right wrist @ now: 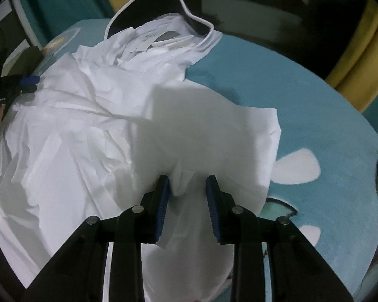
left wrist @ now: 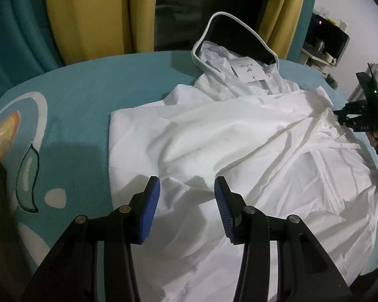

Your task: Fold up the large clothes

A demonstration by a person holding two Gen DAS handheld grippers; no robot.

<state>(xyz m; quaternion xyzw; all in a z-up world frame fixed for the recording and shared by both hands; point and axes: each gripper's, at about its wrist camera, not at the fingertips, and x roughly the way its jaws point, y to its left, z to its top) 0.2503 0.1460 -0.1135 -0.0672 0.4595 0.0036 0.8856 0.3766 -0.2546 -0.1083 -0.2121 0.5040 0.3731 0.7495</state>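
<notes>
In the left wrist view, the white hoodie (left wrist: 239, 146) is lying spread on the teal bed (left wrist: 75, 95), its black-lined hood (left wrist: 234, 40) pointing away toward the yellow curtains (left wrist: 88, 12), a paper tag (left wrist: 249, 70) sitting at the neck. Its left edge is lying straight and looks already turned in, while the right half is bunching in wrinkles. The left gripper (left wrist: 187, 209) is hovering over the near hem with its fingers (left wrist: 151, 211) standing well apart and gripping nothing. The right gripper (left wrist: 352, 118) is showing small at the far right edge, beside the cloth. In the right wrist view, the right gripper (right wrist: 187, 206) is sitting low over a flap (right wrist: 214, 138) lying doubled over the body, with the bed (right wrist: 289, 100) bare beyond it. Its fingers (right wrist: 162, 201) are standing part-way apart; a small ridge of fabric is rising between them, and cloth looks to be brushing the left pad, but neither pad is pressing, so I judge the flap released. The hoodie (right wrist: 75, 125) is looking creased toward the left gripper (right wrist: 29, 83). By my reading, the side folds are laid and the lengthwise fold, with the hood, is still waiting.
</notes>
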